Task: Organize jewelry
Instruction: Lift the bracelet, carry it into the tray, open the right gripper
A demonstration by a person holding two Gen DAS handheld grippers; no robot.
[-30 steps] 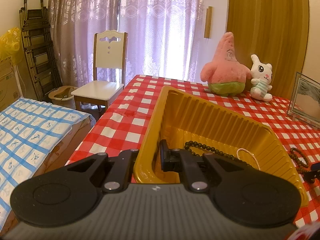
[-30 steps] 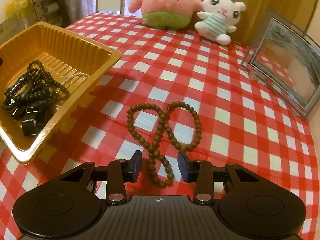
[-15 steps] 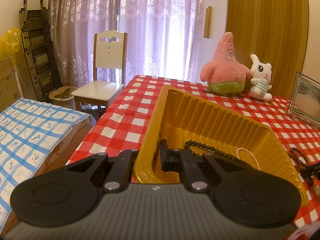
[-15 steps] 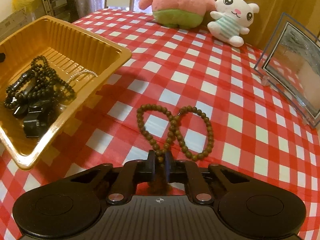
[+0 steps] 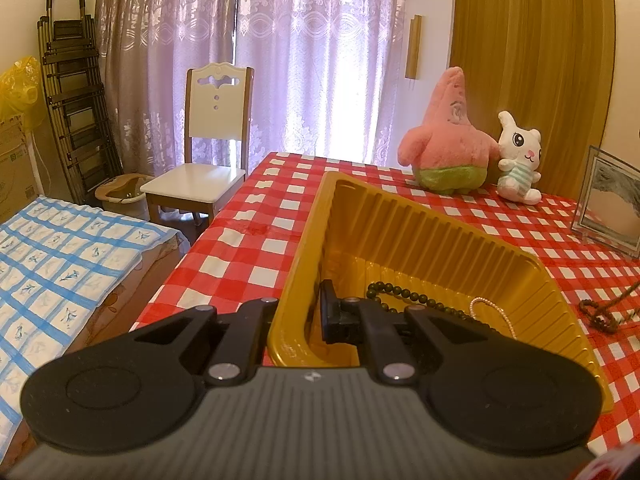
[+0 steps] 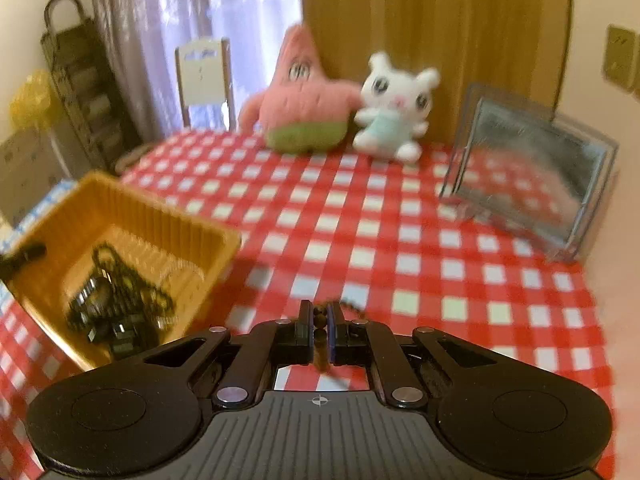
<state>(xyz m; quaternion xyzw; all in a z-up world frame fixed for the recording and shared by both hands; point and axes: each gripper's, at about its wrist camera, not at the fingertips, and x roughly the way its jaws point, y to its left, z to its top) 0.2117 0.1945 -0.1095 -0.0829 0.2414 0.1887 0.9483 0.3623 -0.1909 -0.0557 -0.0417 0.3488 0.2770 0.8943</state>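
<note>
Right gripper (image 6: 319, 325) clenched on a brown bead strand (image 6: 319, 320) – small round beads; left gripper (image 5: 297, 312) clamps the yellow tray (image 5: 400, 220) wall – no readable writing

On the desk (image 6: 360, 216) a tray (image 6: 132, 208) sits left with necklaces (image 6: 120, 300) inside; two plush toys (image 6: 304, 112) stand behind, a picture frame (image 6: 532, 176) right.

Brown bead strand (image 6: 319, 322) pinched, yellow tray (image 5: 440, 240) holding jewelry

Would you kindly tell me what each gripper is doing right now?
Left gripper: shut on the tray wall.
Right gripper: shut on the brown beads.
</note>
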